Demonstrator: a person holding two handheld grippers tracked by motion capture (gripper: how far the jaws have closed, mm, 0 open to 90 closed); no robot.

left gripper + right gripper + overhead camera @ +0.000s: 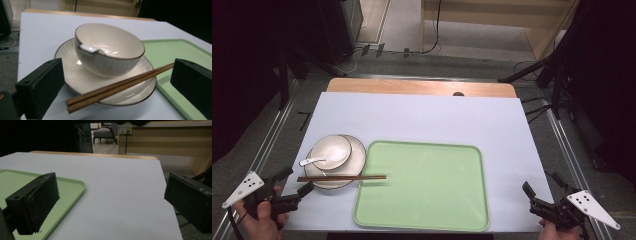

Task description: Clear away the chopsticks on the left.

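- So the main stuff sits at about 9 o'clock on the table: a cream bowl (pixel 330 150) standing on a matching plate (pixel 355 159), both with a thin dark rim.
- There's a white spoon (pixel 312 161) in the bowl, handle hanging out over the bowl's edge toward 8 o'clock. From the left gripper view I see the handle end resting on the bowl's rim.
- A pair of brown chopsticks (pixel 341 178) lies across the plate's 6 o'clock edge, side by side, with the tips poking over the rim of the green tray (pixel 421 222).
- That tray is empty, sits just beside the plate at its 3 o'clock, and takes up the middle of the near half of the table.
- Everything rests on a white sheet (pixel 422 117) over the wooden table (pixel 422 87), whose bare strip shows at 12 o'clock.
- My left gripper (pixel 297 182) is at 8 o'clock off the plate, jaws spread wide and holding nothing. In its own view the butt ends of the chopsticks sit between the two jaws, not touched by either.
- My right gripper (pixel 542 186) is over at the 4 o'clock corner of the sheet, well apart from the tray's contents, jaws also spread and empty. Its own view has the tray corner near one jaw and bare sheet between them.
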